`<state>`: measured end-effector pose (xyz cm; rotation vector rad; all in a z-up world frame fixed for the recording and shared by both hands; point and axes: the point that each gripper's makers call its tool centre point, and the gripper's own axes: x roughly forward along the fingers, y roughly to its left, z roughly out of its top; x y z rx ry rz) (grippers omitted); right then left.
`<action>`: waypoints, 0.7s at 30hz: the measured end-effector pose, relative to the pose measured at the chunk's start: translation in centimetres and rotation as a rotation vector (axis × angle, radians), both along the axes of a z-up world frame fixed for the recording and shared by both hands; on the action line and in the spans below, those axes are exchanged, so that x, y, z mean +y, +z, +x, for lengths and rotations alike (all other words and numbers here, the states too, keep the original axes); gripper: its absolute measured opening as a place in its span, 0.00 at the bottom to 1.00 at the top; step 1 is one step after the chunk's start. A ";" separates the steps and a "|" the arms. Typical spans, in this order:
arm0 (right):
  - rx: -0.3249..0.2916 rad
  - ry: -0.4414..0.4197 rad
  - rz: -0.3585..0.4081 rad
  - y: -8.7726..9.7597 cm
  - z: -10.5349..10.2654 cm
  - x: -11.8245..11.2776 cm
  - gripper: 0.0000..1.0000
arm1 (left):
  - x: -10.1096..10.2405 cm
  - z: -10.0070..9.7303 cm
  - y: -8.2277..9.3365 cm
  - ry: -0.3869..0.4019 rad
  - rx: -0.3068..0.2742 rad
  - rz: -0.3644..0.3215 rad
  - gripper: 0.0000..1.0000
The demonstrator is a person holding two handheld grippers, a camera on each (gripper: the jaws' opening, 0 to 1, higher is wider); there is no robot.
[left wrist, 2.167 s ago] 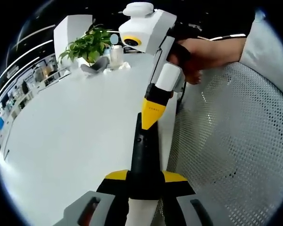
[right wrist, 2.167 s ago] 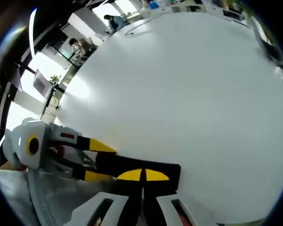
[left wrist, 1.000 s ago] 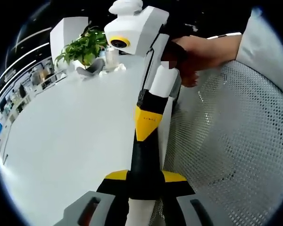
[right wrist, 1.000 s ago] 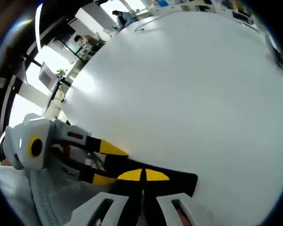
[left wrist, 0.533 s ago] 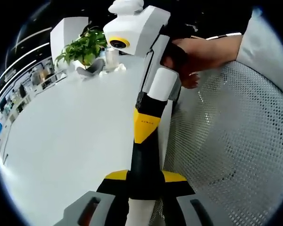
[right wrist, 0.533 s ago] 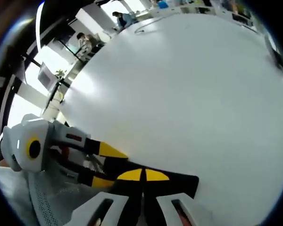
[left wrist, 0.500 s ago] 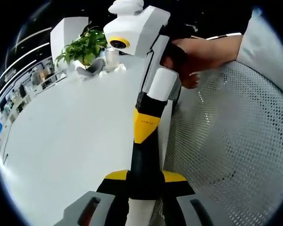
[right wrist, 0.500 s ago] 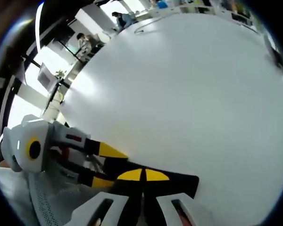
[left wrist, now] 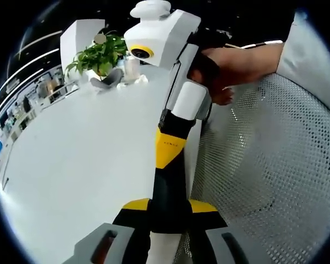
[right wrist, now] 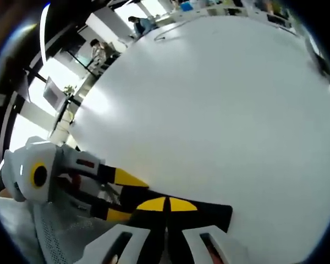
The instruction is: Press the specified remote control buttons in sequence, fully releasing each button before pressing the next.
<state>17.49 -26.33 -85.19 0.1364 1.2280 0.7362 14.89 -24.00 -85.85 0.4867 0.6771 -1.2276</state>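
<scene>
Two tongs meet over a long black remote.
White bench below. Remote points straight away from the left tongs, which grip its near end. Right tongs, closed tight, press its far end.

Black remote control clamped between two grippers

The remote control is a slim black bar held lengthwise in the left gripper; the right gripper's closed yellow tips press on its far end, above the white table.
</scene>
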 end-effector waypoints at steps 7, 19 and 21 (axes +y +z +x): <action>0.023 -0.014 0.026 0.0 0.0 -0.1 0.00 | 0.0 0.0 0.0 0.007 0.011 -0.016 0.24; 0.020 0.004 0.027 0.1 -0.1 0.0 0.00 | -0.1 0.0 0.0 -0.001 0.001 -0.011 0.24; 0.019 0.008 0.026 0.1 -0.1 -0.1 0.00 | -0.1 0.1 0.0 0.003 0.004 -0.014 0.24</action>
